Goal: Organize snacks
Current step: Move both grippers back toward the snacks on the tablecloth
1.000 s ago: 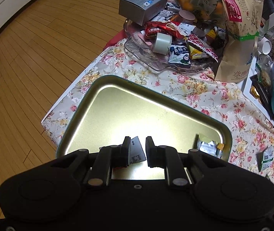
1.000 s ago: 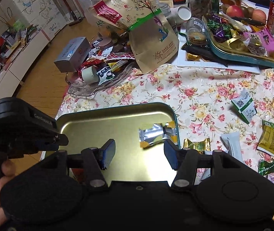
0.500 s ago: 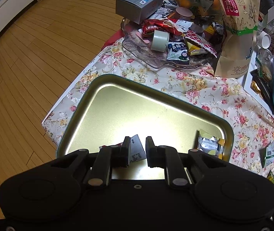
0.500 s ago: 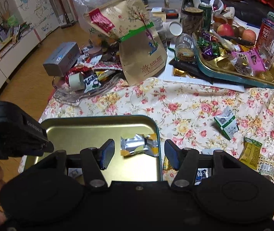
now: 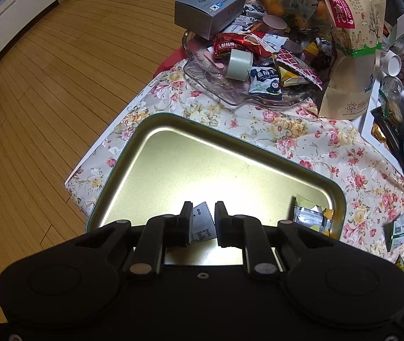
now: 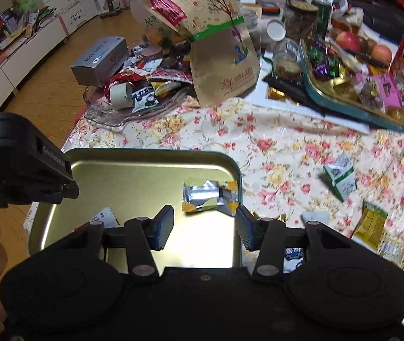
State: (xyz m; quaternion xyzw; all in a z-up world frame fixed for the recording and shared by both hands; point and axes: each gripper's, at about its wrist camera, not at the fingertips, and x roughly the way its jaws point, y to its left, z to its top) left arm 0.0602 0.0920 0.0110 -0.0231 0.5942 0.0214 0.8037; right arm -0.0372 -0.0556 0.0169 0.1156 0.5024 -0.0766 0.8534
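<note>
A small white snack packet [image 5: 202, 223] is lying on the floor of the gold tray [image 5: 156, 125] near its near edge, sitting between the fingers of the left gripper [image 5: 204, 221], whose jaws are parted a little around it without clearly pressing it. A silver-and-yellow wrapped snack [image 6: 210, 197] is resting in the tray's right corner, just ahead of the right gripper [image 6: 204, 228], which is hovering with its jaws spread wide and holding nothing. More packets, among them a green-and-white one [image 6: 339, 176], are lying scattered on the floral tablecloth [image 6: 281, 147] to the right.
</note>
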